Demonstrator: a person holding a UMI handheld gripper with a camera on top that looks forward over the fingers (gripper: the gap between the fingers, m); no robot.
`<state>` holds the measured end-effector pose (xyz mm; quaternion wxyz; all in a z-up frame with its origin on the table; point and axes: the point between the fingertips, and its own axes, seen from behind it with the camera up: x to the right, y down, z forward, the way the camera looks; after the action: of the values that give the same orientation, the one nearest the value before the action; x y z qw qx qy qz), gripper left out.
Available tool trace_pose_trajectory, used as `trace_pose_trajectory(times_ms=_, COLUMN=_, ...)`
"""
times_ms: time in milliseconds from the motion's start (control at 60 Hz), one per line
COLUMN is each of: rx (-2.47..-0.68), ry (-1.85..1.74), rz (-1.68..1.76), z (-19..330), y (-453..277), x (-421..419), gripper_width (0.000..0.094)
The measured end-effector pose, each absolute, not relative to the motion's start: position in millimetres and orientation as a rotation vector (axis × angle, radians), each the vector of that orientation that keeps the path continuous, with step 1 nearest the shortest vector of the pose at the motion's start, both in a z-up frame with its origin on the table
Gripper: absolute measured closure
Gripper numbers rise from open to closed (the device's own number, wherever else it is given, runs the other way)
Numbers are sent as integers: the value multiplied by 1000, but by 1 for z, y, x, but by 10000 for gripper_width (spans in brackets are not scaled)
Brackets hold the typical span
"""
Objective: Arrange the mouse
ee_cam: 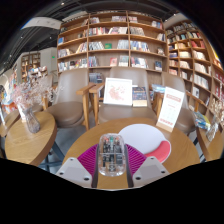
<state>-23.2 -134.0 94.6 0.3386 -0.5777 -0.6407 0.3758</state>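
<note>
A clear see-through mouse (112, 155) sits between my two fingers, with a magenta pad pressing on each side of it. My gripper (112, 160) is shut on the mouse and holds it above a round wooden table (185, 152). Just beyond the mouse lies a round white mouse pad (143, 138) with a red-pink patch at its right edge.
A standing sign card (170, 107) is at the table's right. A wooden chair (92, 100) and a display of books (118, 92) stand beyond. Another round table with a vase of flowers (28, 112) is at the left. Bookshelves (110, 45) fill the back.
</note>
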Motion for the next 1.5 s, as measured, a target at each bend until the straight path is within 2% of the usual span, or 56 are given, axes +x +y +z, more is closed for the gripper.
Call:
trace_pose_trajectory(times_ms=100, rx=-1474, ry=-1618, rz=923, z=106, y=-91, x=-67, gripper_width=538)
trace_pose_trajectory(times_ms=317, rx=-1567, ry=-1619, rz=809, z=37, y=-29, x=-153, gripper_width=537)
trace_pose_trajectory(times_ms=500, rx=-1616, ry=-1601, rz=790, z=6, y=-1, x=-172, gripper_width=522)
trace_pose_trajectory(times_ms=600, rx=-1626, ry=-1601, rz=778, z=-6, y=6, x=-175, gripper_width=480)
trace_pose_trajectory(times_ms=700, rx=-1622, ry=-1577, rz=807, z=-5, y=6, x=-179, gripper_width=399)
trace_pose_trajectory(times_ms=800, rx=-1625, ry=-1559, rz=764, z=-5, y=13, x=-176, gripper_width=99)
trace_pose_trajectory(times_ms=817, rx=-1625, ry=-1560, rz=761, z=-4, y=11, x=-174, gripper_width=75)
trace_pose_trajectory(times_ms=933, rx=-1654, ry=-1550, rz=756, z=14, y=8, x=-149, gripper_width=89)
trace_pose_trajectory(times_ms=1050, rx=-1704, ry=-1529, rz=783, z=53, y=2, x=-98, gripper_width=91)
trace_pose_trajectory(times_ms=1317, rx=-1642, ry=-1506, rz=868, z=156, y=-16, x=82, gripper_width=86)
trace_pose_trajectory(times_ms=1500, rx=-1578, ry=-1472, rz=879, z=193, y=-11, x=200, gripper_width=83)
